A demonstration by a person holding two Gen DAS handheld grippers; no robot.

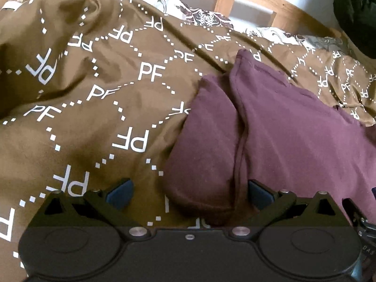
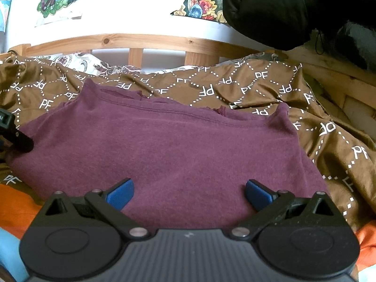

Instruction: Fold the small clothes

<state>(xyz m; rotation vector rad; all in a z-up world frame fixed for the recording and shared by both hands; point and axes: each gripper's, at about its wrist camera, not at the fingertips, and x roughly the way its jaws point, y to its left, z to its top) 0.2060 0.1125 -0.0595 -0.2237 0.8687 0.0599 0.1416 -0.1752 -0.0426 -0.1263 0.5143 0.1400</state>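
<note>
A maroon T-shirt lies spread on a brown bedspread printed with white PF letters. In the left wrist view the shirt fills the right side, with a folded sleeve lying beside its body. My left gripper is open, its blue pads to either side of the sleeve's near end. My right gripper is open and empty, low over the shirt's near part. The left gripper's black body shows at the shirt's left edge in the right wrist view.
A wooden bed frame runs along the far side, with a patterned pillow under it. A black garment hangs at upper right. Orange cloth and a light blue item lie near the left edge.
</note>
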